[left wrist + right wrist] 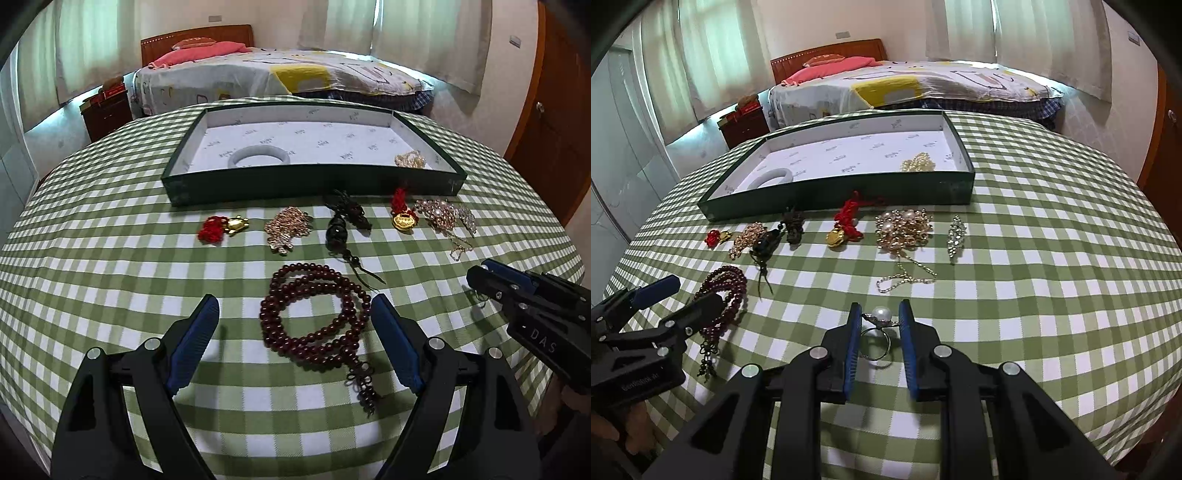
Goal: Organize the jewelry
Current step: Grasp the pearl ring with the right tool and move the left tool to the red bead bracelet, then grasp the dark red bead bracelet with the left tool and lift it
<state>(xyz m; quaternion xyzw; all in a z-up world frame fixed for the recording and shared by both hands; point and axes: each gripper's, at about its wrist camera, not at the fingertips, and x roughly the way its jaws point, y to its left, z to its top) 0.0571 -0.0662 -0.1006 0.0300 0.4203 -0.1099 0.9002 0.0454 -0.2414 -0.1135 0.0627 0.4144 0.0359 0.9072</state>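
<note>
— Pearl ring (880, 316), lower centre of the right view: pinched between the right gripper (879, 314) pads, resting on the checked tablecloth (1034, 295).
— Lifting gently, heading for the green tray (827, 192), upper centre. Left gripper (293, 312) gaping wide around the bead bracelet (314, 317).

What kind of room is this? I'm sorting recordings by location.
Most likely a home bedroom. A made bed with a wooden headboard stands behind the checked-cloth table, curtains hang over the windows, and a small nightstand sits beside the bed.
</note>
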